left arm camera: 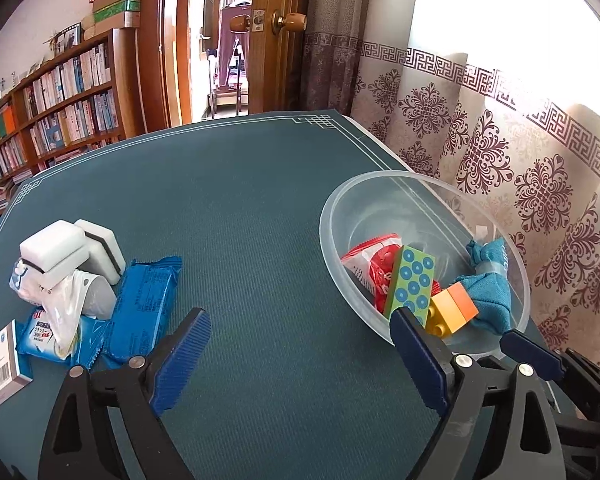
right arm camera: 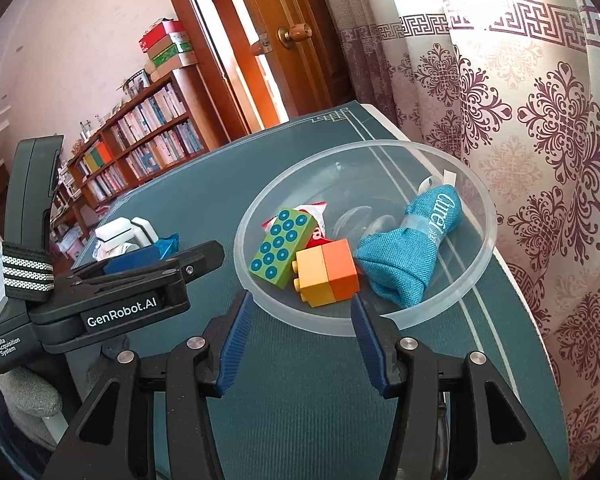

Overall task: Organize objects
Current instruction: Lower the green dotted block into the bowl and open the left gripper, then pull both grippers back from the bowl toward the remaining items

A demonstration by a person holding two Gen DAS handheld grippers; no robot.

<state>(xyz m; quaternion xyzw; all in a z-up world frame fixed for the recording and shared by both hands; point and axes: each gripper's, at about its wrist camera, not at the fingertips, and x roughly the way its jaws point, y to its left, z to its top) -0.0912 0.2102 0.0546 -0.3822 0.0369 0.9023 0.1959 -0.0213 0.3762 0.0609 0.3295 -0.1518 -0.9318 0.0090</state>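
A clear plastic bowl (left arm camera: pixel 420 180) (right arm camera: pixel 364 148) stands at the right of the green table mat. In it lie a green block with blue circles (left arm camera: pixel 414 280) (right arm camera: pixel 284 244), a yellow-and-orange block (left arm camera: pixel 454 308) (right arm camera: pixel 328 276), a rolled teal cloth (left arm camera: pixel 488 280) (right arm camera: pixel 408 248) and a red-and-white packet (left arm camera: pixel 370 264) (right arm camera: pixel 314 216). My left gripper (left arm camera: pixel 300 316) is open over bare mat, its right finger just before the bowl's near rim. My right gripper (right arm camera: pixel 300 300) is open at the bowl's near rim, and its pads press on nothing.
At the mat's left lies a pile: white sponges (left arm camera: pixel 60 248), blue wrapped packets (left arm camera: pixel 140 312), a white plastic bag (left arm camera: pixel 64 300) and a small barcoded box (left arm camera: pixel 0 368). A patterned curtain (left arm camera: pixel 500 160) hangs close behind the bowl. A bookshelf (left arm camera: pixel 60 112) and a door (left arm camera: pixel 276 40) stand beyond.
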